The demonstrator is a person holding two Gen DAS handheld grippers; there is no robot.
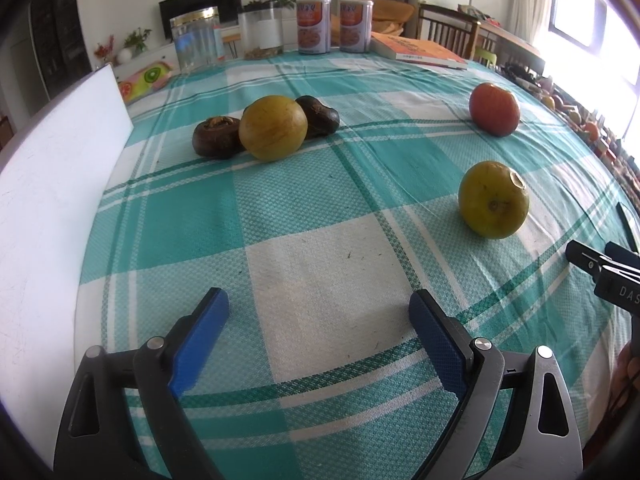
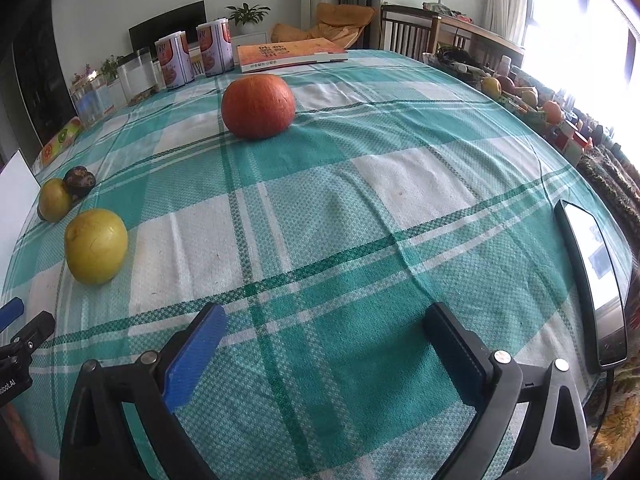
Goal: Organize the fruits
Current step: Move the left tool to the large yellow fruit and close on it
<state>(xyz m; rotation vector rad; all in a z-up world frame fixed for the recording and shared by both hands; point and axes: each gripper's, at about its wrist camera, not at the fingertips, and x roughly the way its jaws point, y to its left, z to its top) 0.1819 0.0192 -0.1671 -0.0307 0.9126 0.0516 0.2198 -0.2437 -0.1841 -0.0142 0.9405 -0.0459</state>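
Jaws wide and empty on both the left gripper [image 1: 318,306] and right gripper [image 2: 326,320]. Sorting unfinished: red fruit [image 2: 258,105] alone mid-tabletop, yellow fruit [image 1: 493,199] apart from left-edge cluster [image 1: 273,127].

Counted on counter: two yellow fruits [image 1: 273,127] [image 1: 493,199], two dark brown fruits [image 1: 216,136] [image 1: 318,115], one orange-red fruit [image 1: 494,109], two cans [image 1: 313,25] [image 1: 356,25], one book [image 1: 418,51].

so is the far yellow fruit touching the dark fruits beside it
Touching: the left wrist view shows the far yellow fruit pressed against both dark fruits, no gap.
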